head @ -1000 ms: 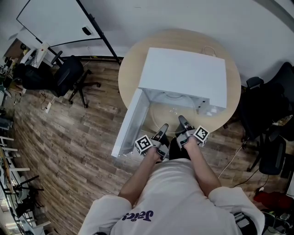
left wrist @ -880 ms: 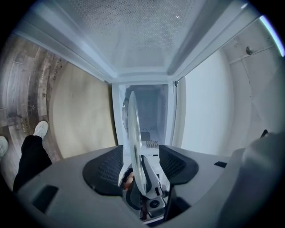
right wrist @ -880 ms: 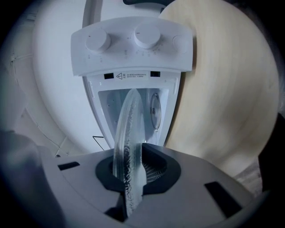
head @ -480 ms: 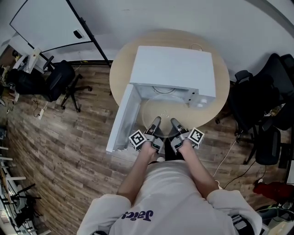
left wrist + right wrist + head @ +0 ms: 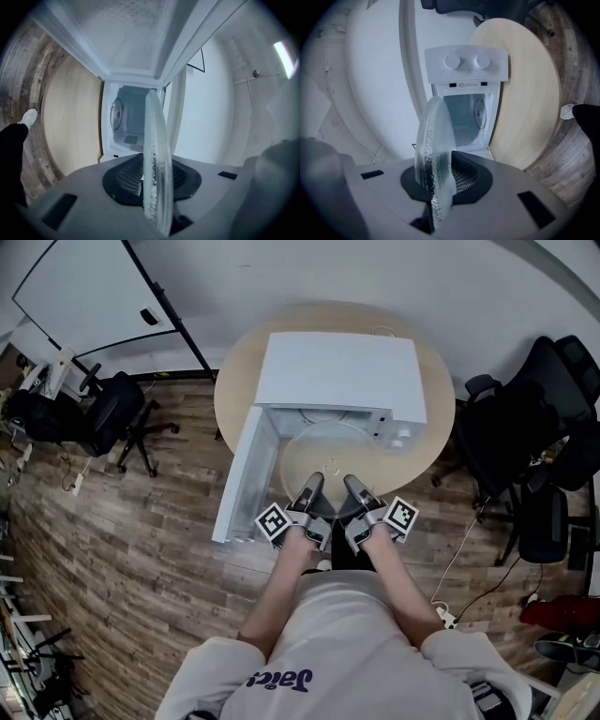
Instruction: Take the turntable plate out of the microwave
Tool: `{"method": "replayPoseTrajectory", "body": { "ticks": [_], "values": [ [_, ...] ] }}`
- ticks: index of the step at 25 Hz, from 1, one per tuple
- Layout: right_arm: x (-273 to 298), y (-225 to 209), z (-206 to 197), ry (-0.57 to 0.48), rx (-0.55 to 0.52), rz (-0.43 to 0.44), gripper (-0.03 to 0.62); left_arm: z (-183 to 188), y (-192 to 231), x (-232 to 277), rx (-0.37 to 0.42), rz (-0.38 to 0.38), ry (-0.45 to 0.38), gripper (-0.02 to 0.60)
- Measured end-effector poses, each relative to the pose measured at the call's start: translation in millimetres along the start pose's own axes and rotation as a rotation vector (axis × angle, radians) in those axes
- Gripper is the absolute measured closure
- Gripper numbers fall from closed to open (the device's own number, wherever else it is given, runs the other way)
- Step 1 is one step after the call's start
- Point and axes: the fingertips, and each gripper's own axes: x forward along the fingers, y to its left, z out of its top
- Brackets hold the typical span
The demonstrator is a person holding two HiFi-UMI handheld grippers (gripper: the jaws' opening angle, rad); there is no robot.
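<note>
The clear glass turntable plate (image 5: 328, 454) hangs level in front of the white microwave (image 5: 337, 371), whose door (image 5: 239, 474) stands open to the left. My left gripper (image 5: 310, 484) and right gripper (image 5: 350, 483) both hold the plate's near rim. In the left gripper view the plate (image 5: 154, 154) stands edge-on between the jaws of the left gripper (image 5: 152, 187), which have just been closing on it. In the right gripper view the right gripper (image 5: 440, 187) is shut on the plate (image 5: 433, 145), with the empty oven cavity (image 5: 464, 117) behind.
The microwave sits on a round wooden table (image 5: 436, 427). Black office chairs stand at the left (image 5: 103, 413) and right (image 5: 525, 437). A whiteboard (image 5: 75, 287) leans at the back left. A power strip and cable (image 5: 450, 610) lie on the wood floor.
Both grippers have drawn back toward me and risen, bringing the plate further out of the microwave.
</note>
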Motion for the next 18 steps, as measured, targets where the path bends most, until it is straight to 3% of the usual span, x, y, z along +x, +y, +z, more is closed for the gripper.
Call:
{"method": "replayPoseTrajectory", "body": {
  "ticks": [10,18],
  "values": [
    [-2.5,45.3,-5.2,0.011,-0.033,-0.007,0.562,-9.5,-41.4,1.7,0.041,0.113,0.013,0.531],
    [1.0,72.2,-4.6,0.031,-0.097,0.050,0.562,-12.4,-74.1,8.4,0.108,0.075,0.026,0.531]
  ]
}}
